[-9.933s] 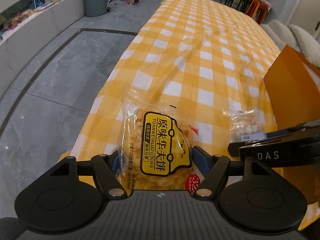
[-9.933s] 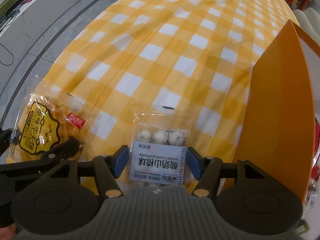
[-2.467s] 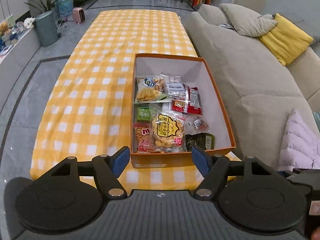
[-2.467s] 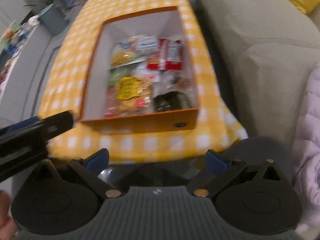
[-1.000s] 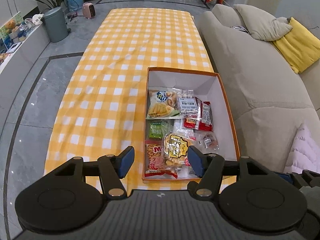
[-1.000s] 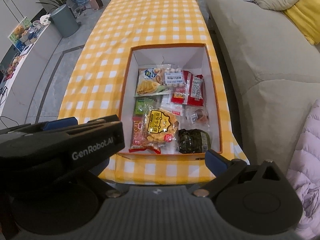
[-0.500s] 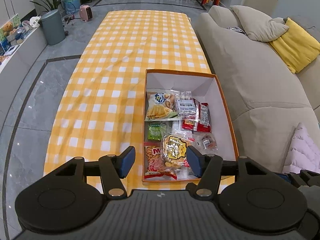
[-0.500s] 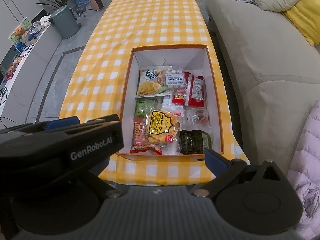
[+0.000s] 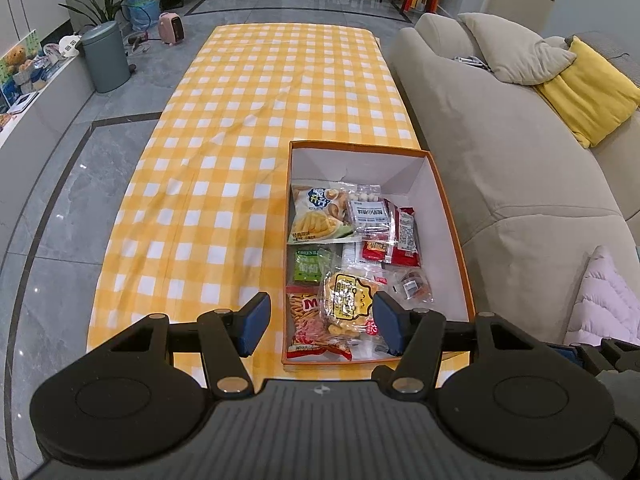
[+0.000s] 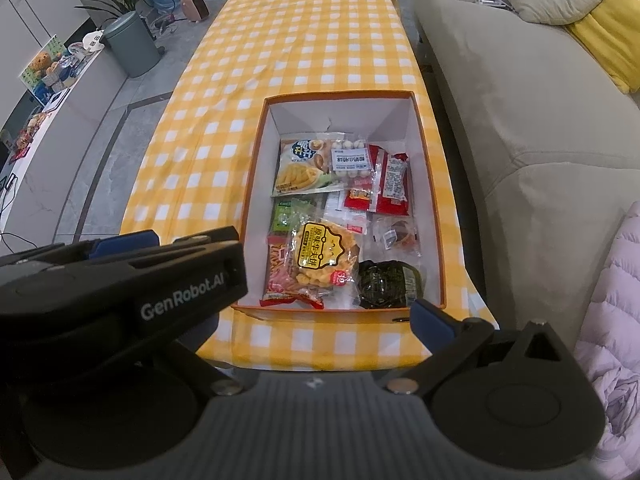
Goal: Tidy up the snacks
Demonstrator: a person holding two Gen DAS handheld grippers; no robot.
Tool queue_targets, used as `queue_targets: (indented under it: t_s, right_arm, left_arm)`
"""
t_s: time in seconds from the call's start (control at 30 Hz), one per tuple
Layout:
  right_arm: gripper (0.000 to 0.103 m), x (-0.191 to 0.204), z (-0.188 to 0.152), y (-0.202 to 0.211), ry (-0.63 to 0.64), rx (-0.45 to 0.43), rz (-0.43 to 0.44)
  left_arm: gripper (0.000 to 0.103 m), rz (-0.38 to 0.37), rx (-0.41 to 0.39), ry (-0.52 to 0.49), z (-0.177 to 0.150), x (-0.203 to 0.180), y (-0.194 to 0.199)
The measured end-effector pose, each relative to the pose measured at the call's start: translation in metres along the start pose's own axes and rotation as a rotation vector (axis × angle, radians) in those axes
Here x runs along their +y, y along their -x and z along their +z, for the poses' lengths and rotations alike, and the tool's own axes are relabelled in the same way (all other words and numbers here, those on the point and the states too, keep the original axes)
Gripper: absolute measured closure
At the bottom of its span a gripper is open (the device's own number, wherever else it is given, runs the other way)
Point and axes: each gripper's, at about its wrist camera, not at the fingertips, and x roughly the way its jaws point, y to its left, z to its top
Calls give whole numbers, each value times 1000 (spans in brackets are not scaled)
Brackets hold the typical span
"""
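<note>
Left gripper (image 9: 320,324) — jaws apart, nothing between them, hanging above the near end of the orange box (image 9: 452,216). Right gripper (image 10: 320,312): 1 finger hidden, jaws apart, empty. Snack packets (image 10: 324,256) lie in the box — ahead, below.

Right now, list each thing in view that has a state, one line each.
orange box: open, no lid, holding snacks
yellow waffle-snack bag: sealed, lying on other packets in the box
yogurt-ball packet: sealed, lying flat in the box
left gripper: open, empty
right gripper: one finger visible, nothing held
</note>
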Motion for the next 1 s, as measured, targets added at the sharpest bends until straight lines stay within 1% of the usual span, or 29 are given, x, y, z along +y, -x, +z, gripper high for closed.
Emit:
queue_targets:
  t_s: [0.3, 0.43, 0.57, 0.83, 1.0]
  right_arm:
    - [4, -1, 0, 1, 2, -2, 1]
    - [4, 1, 0, 0, 1, -2, -2]
    - [4, 4, 0, 2, 13, -20, -15]
    - [4, 4, 0, 1, 4, -9, -12]
    - [4, 4, -1, 0, 3, -4, -12]
  left_arm:
    - [34, 6, -1, -2, 0, -1, 0]
    - [34, -8, 5, -1, 2, -1, 0]
    - [34, -13, 6, -4, 2, 1, 1]
    - [34, -13, 6, -1, 1, 2, 0]
    - [34, -42, 8, -2, 0, 4, 1]
